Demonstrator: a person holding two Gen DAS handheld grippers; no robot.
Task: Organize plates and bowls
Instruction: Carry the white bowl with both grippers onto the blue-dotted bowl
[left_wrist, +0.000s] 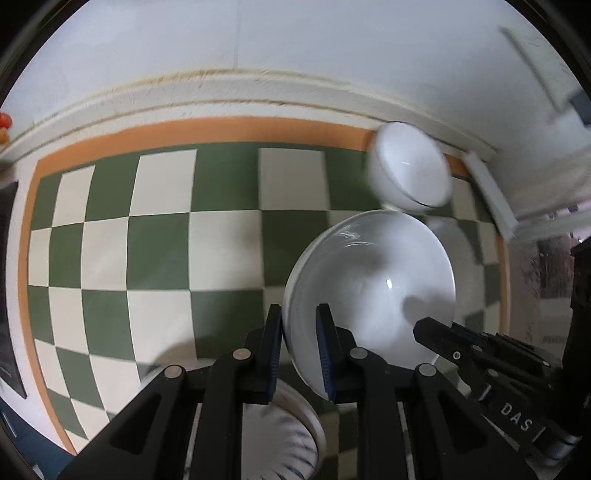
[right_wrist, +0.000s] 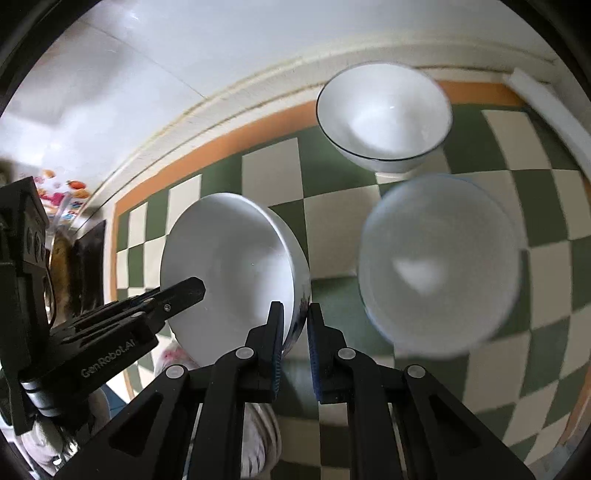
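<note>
Over the green-and-cream checked mat (left_wrist: 221, 251), your left gripper (left_wrist: 300, 347) clamps its blue pads on the left rim of a white bowl (left_wrist: 373, 273), held tilted above the mat. Across the same bowl, your right gripper (right_wrist: 295, 347) pinches the opposite rim. To the right a second, blurred white bowl (right_wrist: 441, 262) sits on the mat, with a dark-rimmed bowl (right_wrist: 384, 114) beyond it near the orange border (right_wrist: 229, 144).
</note>
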